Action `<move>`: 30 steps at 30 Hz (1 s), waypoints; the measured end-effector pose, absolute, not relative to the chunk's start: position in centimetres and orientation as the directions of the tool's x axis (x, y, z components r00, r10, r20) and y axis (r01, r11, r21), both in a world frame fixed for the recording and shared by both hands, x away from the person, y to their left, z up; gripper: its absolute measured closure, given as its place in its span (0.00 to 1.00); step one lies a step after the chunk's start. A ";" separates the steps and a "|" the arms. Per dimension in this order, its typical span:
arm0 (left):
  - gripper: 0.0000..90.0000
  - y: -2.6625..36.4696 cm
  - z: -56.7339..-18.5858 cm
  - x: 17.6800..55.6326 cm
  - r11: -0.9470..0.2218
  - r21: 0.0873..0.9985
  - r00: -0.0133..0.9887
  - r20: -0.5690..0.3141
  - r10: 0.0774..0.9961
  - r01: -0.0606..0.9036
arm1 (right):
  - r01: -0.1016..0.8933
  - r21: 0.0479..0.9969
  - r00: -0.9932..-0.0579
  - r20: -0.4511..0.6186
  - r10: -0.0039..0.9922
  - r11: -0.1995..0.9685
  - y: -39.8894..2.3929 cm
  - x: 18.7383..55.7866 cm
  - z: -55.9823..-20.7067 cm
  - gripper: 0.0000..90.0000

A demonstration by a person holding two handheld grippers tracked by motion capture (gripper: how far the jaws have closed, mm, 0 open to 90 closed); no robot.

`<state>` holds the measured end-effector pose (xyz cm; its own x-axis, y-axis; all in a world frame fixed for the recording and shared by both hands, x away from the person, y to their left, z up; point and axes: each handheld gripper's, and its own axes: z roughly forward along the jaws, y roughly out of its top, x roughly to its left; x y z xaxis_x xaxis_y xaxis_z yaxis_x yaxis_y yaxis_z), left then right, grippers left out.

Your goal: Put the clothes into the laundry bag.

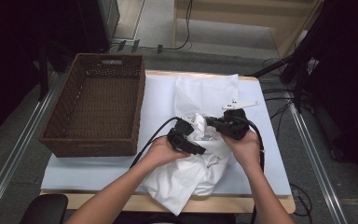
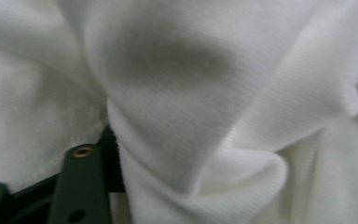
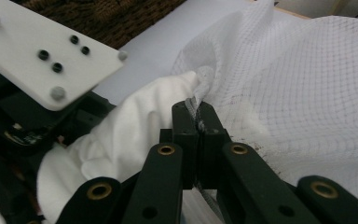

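White garment (image 1: 186,175) lies bunched at near-centre of the table (image 1: 98,172), lower part hanging over the front edge, upper part pushed into the mouth of a white mesh bag (image 1: 209,93) that spreads flat toward the far side. In right gripper view the mesh bag (image 3: 298,93) drapes to the right w/ garment (image 3: 121,140) bulging out at its opening.

Right gripper (image 3: 199,122): fingers closed tight on the bag's corded rim, mesh edge pinched between pads. In high view right gripper (image 1: 212,123) sits at the bag mouth, hand behind it, grey plate on top.

Left gripper (image 1: 200,150) is on top of the garment, just beside the right one. Left gripper view: ribbed white fabric (image 2: 205,102) pressed close to the lens, one finger (image 2: 81,186) visible at lower left w/ a fold lying against it; other finger hidden, so can't tell if it's gripping or loose.

Brown wicker basket (image 1: 95,109) stands on the table's left, well apart from garment.
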<state>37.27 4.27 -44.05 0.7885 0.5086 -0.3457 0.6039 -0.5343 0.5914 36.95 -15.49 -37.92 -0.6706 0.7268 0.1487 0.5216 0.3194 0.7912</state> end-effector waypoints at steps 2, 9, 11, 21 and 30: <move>0.33 4.6 -43.6 37.1 -0.533 0.591 0.786 -0.342 0.515 0.606 | 0.522 0.790 -0.669 0.145 0.729 0.322 -15.6 37.1 -38.1 1.00; 0.21 6.6 -41.1 36.0 -0.517 0.600 0.783 -0.357 0.510 0.611 | 0.527 0.788 -0.664 0.147 0.733 0.319 -15.7 37.3 -38.4 1.00; 0.21 7.2 -40.3 35.8 -0.508 0.613 0.783 -0.346 0.516 0.606 | 0.528 0.786 -0.663 0.147 0.734 0.321 -15.7 37.4 -38.4 1.00; 0.12 8.4 -42.0 38.5 -0.425 0.597 0.720 -0.436 0.540 0.680 | 0.515 0.791 -0.671 0.131 0.730 0.331 -15.0 37.3 -37.9 1.00; 0.49 6.0 -44.4 39.4 -0.476 0.579 0.750 -0.511 0.421 0.662 | 0.509 0.788 -0.680 0.122 0.723 0.346 -14.4 37.2 -37.7 1.00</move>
<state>39.42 5.98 -44.37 0.7498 0.4206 -0.5108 0.6617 -0.4763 0.5791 37.20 -14.41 -37.66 -0.6797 0.7232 0.1221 0.5093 0.3456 0.7881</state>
